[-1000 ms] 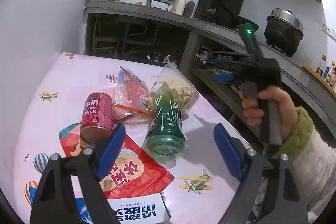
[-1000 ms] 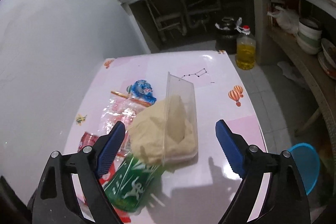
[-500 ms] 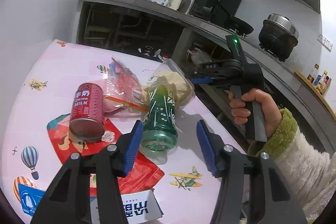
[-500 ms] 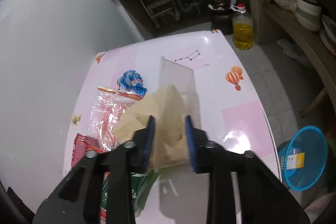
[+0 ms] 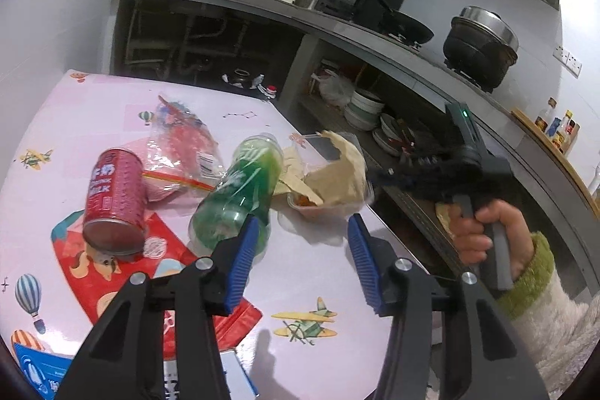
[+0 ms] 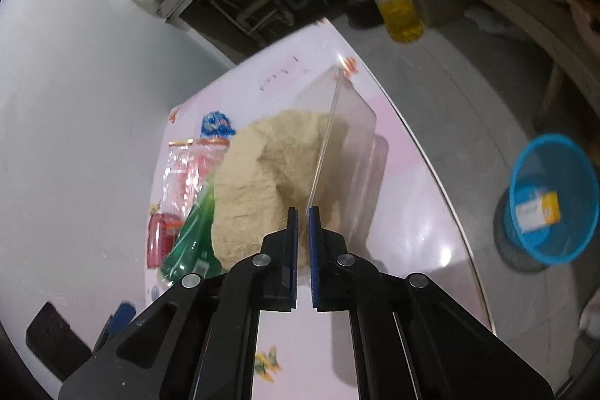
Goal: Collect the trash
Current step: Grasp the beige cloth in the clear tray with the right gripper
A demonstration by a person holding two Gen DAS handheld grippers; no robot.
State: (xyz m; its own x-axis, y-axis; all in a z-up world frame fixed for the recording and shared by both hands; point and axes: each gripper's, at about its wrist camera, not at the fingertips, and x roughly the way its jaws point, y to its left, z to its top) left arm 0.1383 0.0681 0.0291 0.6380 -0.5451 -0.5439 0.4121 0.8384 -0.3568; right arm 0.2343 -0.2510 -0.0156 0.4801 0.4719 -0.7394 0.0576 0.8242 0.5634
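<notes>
On the pink table (image 5: 318,291) lie a green plastic bottle (image 5: 240,190), a red milk can (image 5: 112,197), a red snack wrapper (image 5: 150,276) and a clear bag (image 5: 180,137). My left gripper (image 5: 300,257) hovers just in front of the bottle's base. Its jaws are closing with only bare table between the pads. My right gripper (image 6: 303,212) is shut on the thin edge of a clear plastic container (image 6: 348,137) stuffed with brown paper (image 6: 262,167). In the left wrist view the container (image 5: 330,182) sits tilted near the table's right edge, with the right gripper (image 5: 378,175) on it.
A blue bin (image 6: 543,197) with a carton inside stands on the floor right of the table. An oil bottle (image 6: 399,10) stands on the floor beyond. A blue-white packet (image 5: 37,373) lies at the near left. Counter shelves with bowls (image 5: 367,107) run along the right.
The right gripper's jaws closed on the container's edge and pulled it, tilted, toward the table's right side. The left gripper's jaws narrowed and it swung to face the bottle's base.
</notes>
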